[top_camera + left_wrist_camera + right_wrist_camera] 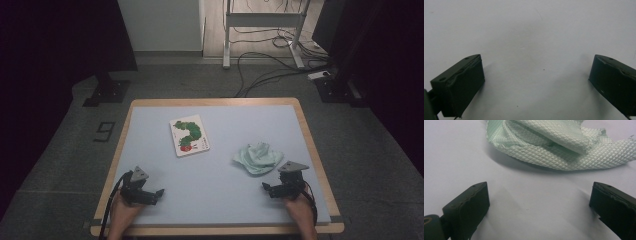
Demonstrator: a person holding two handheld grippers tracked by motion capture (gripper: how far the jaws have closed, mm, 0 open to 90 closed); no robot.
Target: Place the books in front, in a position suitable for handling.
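We see the left tongs (159, 192) at the lower left of the high view, resting low over the pale worktop (210, 175). In the left gripper view the left tongs (536, 82) stand wide open, one jaw at the lower left of the frame and one at the lower right, with bare worktop (531, 37) between them; they hold nothing.

We see the right tongs (266, 187) at the lower right of the high view, just below the cloth (257, 157), which lies crumpled right of the frame's centre. In the right gripper view the right tongs (539, 205) are wide open too, with bare worktop (454, 157) between the jaws. The cloth (564, 145), pale green with a diamond weave, fills the upper part of that frame, near the tips but apart from them. We see nothing gripped.

A book (189, 135) with a green caterpillar on its cover lies flat above the centre of the high view, well apart from both tongs and left of the cloth.
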